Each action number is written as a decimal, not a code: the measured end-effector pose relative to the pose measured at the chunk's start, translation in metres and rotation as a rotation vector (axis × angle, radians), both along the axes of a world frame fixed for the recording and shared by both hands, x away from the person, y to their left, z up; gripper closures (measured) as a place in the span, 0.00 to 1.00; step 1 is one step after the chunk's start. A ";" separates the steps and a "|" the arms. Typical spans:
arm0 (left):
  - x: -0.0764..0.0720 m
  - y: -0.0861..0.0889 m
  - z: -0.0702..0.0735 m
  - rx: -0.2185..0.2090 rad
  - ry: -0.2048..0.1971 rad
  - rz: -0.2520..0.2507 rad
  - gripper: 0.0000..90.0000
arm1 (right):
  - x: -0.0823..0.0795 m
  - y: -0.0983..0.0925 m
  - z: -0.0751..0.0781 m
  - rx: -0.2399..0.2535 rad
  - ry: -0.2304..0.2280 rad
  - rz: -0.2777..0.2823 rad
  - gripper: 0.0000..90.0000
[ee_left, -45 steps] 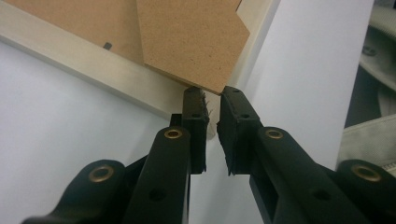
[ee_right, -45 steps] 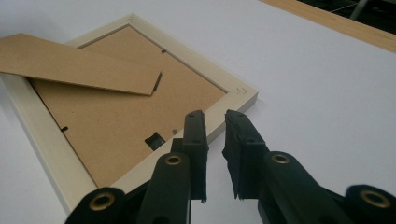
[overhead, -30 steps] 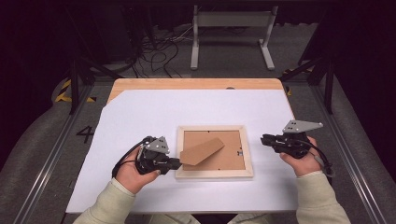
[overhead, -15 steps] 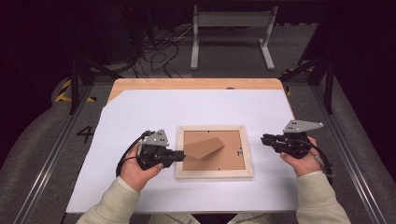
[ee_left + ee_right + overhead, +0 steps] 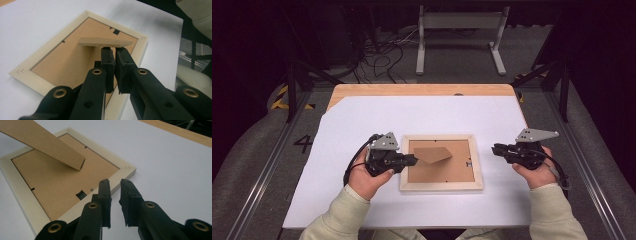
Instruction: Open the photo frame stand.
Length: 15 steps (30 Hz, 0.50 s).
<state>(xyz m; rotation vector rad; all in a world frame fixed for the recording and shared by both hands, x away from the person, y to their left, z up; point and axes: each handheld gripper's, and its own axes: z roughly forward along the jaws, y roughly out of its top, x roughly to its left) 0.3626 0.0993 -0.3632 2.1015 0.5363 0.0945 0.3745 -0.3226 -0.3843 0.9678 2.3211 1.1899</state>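
Frame [image 5: 441, 183]: face down, near the bench's front edge.
Stand flap [image 5: 105, 42]: raised off the backing; left gripper view shows its edge.
Left tongs [image 5: 112, 51]: clenched, tips under flap, having just closed.
Right tongs [image 5: 114, 185]: slightly parted, grasping nothing, by the frame's corner.

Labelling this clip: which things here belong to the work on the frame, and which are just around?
In the job:
- picture frame, lying face down
- its cardboard stand flap, lifted
- left gripper

Just around:
- right gripper, beside the frame
- white sheet
- floor cables
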 end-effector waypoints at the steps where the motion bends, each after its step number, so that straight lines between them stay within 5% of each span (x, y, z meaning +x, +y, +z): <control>1: 0.000 -0.001 0.001 -0.001 0.004 0.003 0.95 | 0.000 0.000 0.000 0.000 0.000 0.001 0.87; 15: 0.006 -0.014 0.008 -0.003 -0.006 0.029 0.94 | -0.001 -0.004 0.002 0.006 -0.010 -0.013 0.87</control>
